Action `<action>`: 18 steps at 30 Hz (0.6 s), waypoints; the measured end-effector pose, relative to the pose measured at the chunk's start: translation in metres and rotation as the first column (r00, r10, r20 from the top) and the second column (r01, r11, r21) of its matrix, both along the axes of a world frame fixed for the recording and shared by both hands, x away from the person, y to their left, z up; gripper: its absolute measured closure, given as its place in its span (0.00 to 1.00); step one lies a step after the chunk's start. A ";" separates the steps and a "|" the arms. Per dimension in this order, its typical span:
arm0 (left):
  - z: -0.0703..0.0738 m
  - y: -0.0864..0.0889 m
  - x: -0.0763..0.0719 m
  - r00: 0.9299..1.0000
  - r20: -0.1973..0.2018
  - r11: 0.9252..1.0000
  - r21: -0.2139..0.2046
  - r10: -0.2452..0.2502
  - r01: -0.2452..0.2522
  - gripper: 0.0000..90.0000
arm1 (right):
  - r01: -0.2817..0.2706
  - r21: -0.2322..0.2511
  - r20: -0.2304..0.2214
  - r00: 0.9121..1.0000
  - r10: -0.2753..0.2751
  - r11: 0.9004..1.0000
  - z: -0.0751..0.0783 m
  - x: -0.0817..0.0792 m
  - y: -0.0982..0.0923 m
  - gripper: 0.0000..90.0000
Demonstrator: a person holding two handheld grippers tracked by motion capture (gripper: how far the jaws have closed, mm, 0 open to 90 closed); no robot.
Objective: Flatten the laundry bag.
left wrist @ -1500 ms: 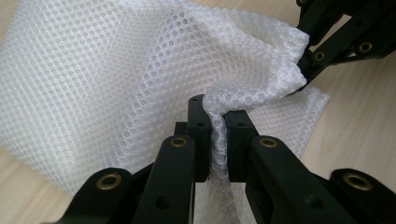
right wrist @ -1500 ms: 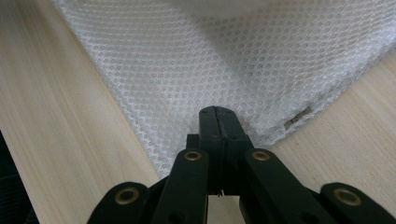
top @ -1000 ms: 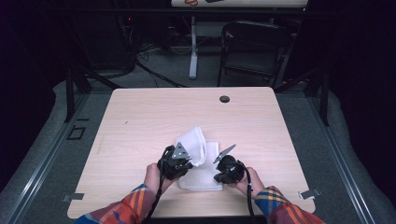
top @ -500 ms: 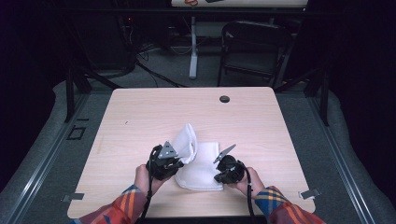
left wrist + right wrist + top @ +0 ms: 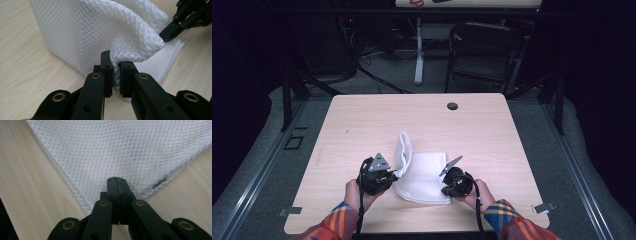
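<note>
A white mesh cloth point(image 5: 427, 175) lies on the light wooden table point(image 5: 362, 125) near its front edge, with its left side lifted into an upright fold. My left gripper point(image 5: 392, 176) is shut on that fold; in the left gripper view its pads point(image 5: 126, 75) pinch the bunched mesh cloth point(image 5: 100, 32). At the cloth's right front corner, my right gripper point(image 5: 445, 189) is shut on the edge. In the right gripper view its jaws meet tightly point(image 5: 117, 186) over the flat mesh cloth point(image 5: 125, 147). The right gripper point(image 5: 175, 25) also appears at the upper right of the left gripper view.
A black round grommet point(image 5: 452, 106) sits near the table's far edge. Bare wood lies to the left, right and behind the cloth. A dark chair point(image 5: 482, 50) and a desk leg point(image 5: 418, 55) stand on the floor beyond the table. A small tag point(image 5: 158, 183) marks the cloth's hem.
My left gripper has moved left and a little toward the person, drawing the lifted fold of cloth with it. The right gripper has stayed in place.
</note>
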State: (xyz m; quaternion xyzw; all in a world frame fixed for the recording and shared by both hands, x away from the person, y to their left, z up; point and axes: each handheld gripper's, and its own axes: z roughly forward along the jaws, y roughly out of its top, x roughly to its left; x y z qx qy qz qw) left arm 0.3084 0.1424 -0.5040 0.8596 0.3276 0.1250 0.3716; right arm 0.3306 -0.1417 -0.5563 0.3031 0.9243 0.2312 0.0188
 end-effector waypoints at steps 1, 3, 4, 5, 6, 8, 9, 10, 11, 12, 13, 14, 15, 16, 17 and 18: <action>0.000 0.000 0.000 1.000 0.000 1.000 0.000 0.000 0.000 0.93 | 0.002 0.003 0.000 1.000 -0.002 1.000 0.000 0.000 0.000 1.00; 0.000 0.005 -0.001 1.000 -0.007 1.000 -0.003 0.014 -0.014 0.93 | 0.000 -0.001 0.001 1.000 0.000 1.000 0.000 0.000 0.000 1.00; 0.000 0.006 0.000 1.000 -0.005 1.000 -0.002 0.017 -0.017 0.93 | -0.003 0.000 0.001 1.000 0.003 1.000 0.000 0.000 0.000 1.00; -0.001 0.009 0.000 1.000 -0.019 1.000 0.005 0.013 -0.013 0.93 | -0.001 0.003 -0.002 1.000 0.001 1.000 0.000 0.000 0.000 1.00; -0.002 0.010 0.000 1.000 -0.023 1.000 0.001 0.021 -0.021 0.93 | -0.004 0.006 -0.006 1.000 0.004 1.000 0.000 0.001 -0.001 1.00; -0.003 0.014 0.000 0.999 -0.025 1.000 0.009 0.024 -0.024 0.93 | 0.003 0.005 -0.004 1.000 -0.003 1.000 0.000 0.000 -0.001 1.00; -0.003 0.015 -0.001 0.999 -0.035 1.000 0.009 0.026 -0.026 0.93 | 0.001 0.002 -0.004 1.000 -0.001 1.000 0.000 0.000 -0.001 1.00; -0.002 0.017 -0.001 0.999 -0.038 1.000 0.008 0.028 -0.027 0.93 | 0.000 0.004 -0.004 1.000 0.000 1.000 0.000 0.001 -0.001 1.00; -0.002 0.017 -0.001 0.999 -0.038 1.000 0.008 0.028 -0.027 0.94 | -0.006 0.006 -0.010 1.000 0.006 1.000 0.000 0.001 -0.001 1.00; -0.003 0.020 -0.001 0.998 -0.042 0.999 0.003 0.036 -0.036 0.94 | -0.005 0.007 -0.010 1.000 0.005 1.000 0.000 0.001 -0.002 1.00; -0.003 0.021 0.000 0.998 -0.044 0.999 0.002 0.036 -0.036 0.93 | -0.008 0.003 -0.008 1.000 0.008 1.000 0.000 0.001 -0.002 1.00; -0.003 0.021 0.000 0.998 -0.044 0.999 0.002 0.036 -0.036 0.94 | -0.008 0.003 -0.008 1.000 0.008 1.000 0.000 0.001 -0.002 1.00; -0.005 0.022 0.000 0.997 -0.060 0.999 0.007 0.040 -0.040 0.94 | -0.005 -0.004 -0.003 1.000 0.005 1.000 0.000 0.001 -0.002 1.00; -0.005 0.022 0.000 0.997 -0.060 0.999 0.007 0.040 -0.040 0.93 | -0.006 -0.007 -0.003 1.000 0.006 1.000 0.001 0.001 -0.002 1.00; -0.007 0.023 0.000 0.996 -0.081 0.999 0.013 0.035 -0.034 0.94 | -0.006 -0.001 -0.005 1.000 0.006 1.000 0.000 0.000 -0.003 1.00; -0.007 0.023 0.000 0.996 -0.081 0.999 0.013 0.035 -0.034 0.94 | -0.006 -0.001 -0.005 1.000 0.006 1.000 0.000 0.001 -0.003 1.00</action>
